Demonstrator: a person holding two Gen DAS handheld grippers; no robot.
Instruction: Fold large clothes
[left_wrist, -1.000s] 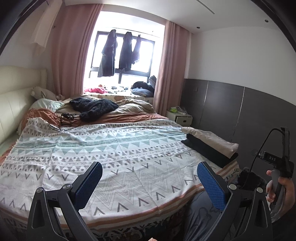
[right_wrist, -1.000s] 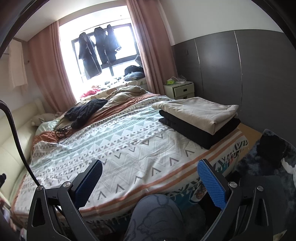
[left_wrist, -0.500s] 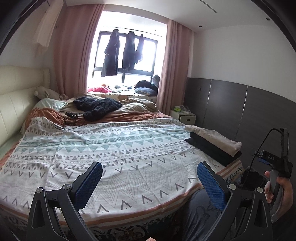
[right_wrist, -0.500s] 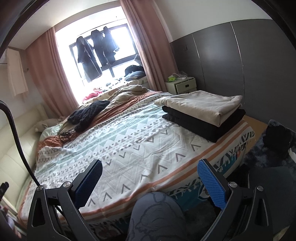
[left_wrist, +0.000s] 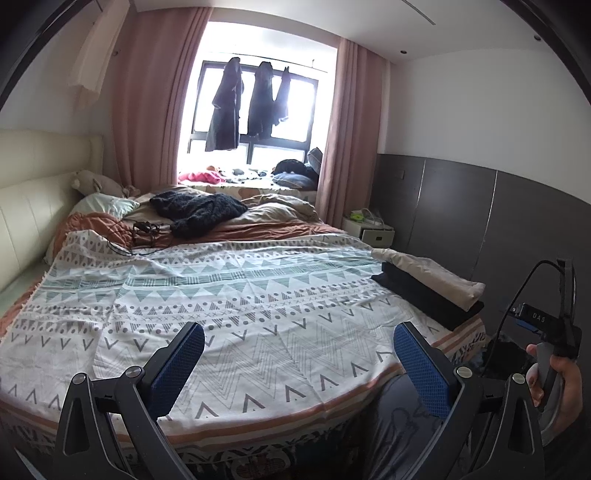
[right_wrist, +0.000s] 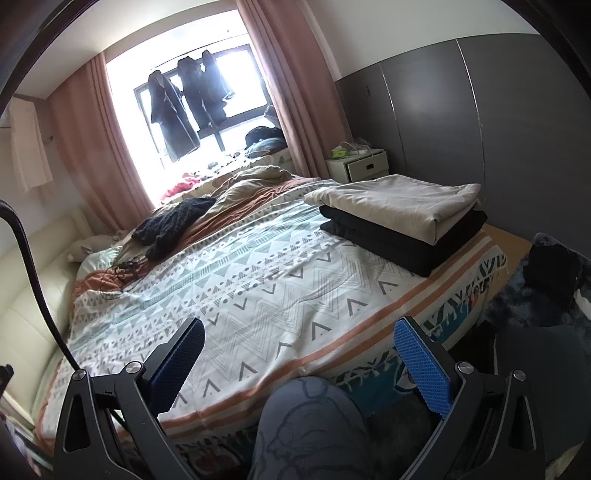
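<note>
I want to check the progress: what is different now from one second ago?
Only the views shifted: both grippers tilted a little, so the bed sits lower in both views. Nothing was gripped or released. The left gripper and right gripper stay open and empty; the folded stack and the black sweater lie as before.

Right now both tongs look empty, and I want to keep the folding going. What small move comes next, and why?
Probably reach the left tongs toward the black knit near the pillows and bring it to the open blanket. Both tongs are open and hold nothing, the beige and black pieces already sit folded and stacked, and the knit lies crumpled.
</note>
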